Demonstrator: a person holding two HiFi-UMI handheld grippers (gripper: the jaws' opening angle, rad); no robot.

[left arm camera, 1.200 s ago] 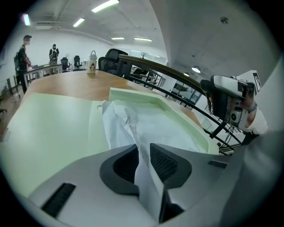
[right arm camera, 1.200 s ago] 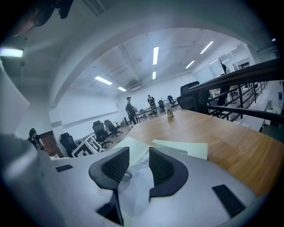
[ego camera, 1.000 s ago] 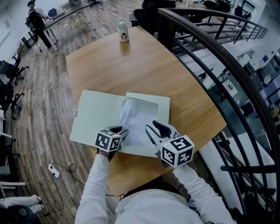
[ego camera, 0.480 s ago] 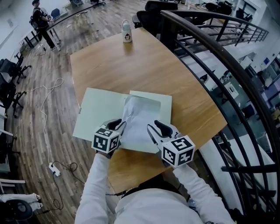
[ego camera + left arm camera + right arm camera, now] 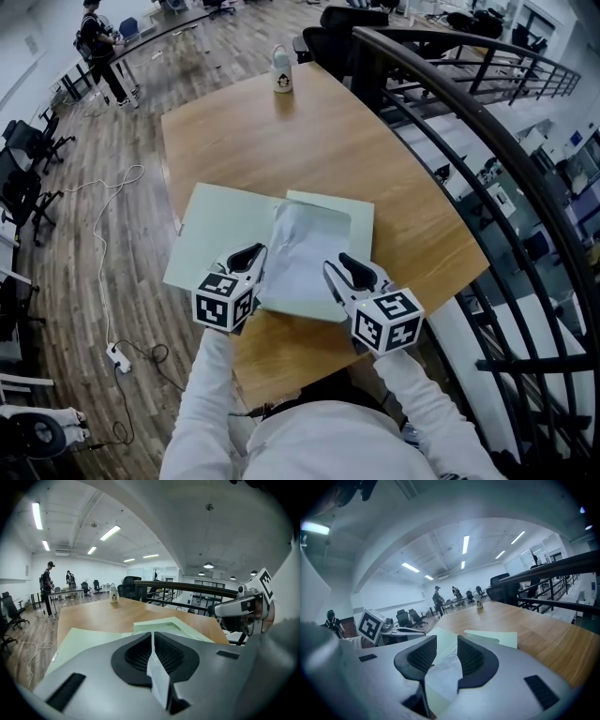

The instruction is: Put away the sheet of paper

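Left hand-held gripper (image 5: 152,639): jaws have just been closing, pinching paper (image 5: 159,681) edge; only its view is showing this. Right hand-held gripper (image 5: 446,656) is gaping wide.

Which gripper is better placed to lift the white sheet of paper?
Left: the left gripper has just been closing and pinches the edge of the white paper sheet; the right gripper stands open.
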